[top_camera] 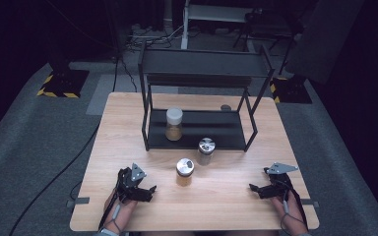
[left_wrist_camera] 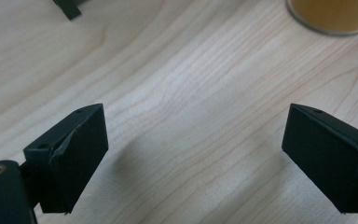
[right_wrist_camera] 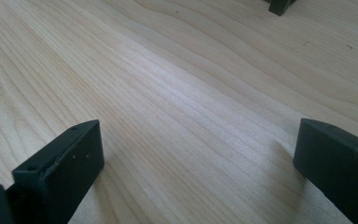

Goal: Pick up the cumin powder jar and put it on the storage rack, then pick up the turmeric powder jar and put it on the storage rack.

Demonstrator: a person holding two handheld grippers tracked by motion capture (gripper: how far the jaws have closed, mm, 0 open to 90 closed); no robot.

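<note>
High view: left gripper [top_camera: 149, 191] held open, empty; amber jar [top_camera: 184, 172] should be approached level, jaws straddling the glass.

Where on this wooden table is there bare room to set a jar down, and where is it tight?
Bare wood lies between the left gripper and the right gripper, along the near edge of the light wooden table, and left of the black metal shelf rack. It is crowded by the rack's front: amber metal-lidded jar, grey-filled metal-lidded jar.
</note>
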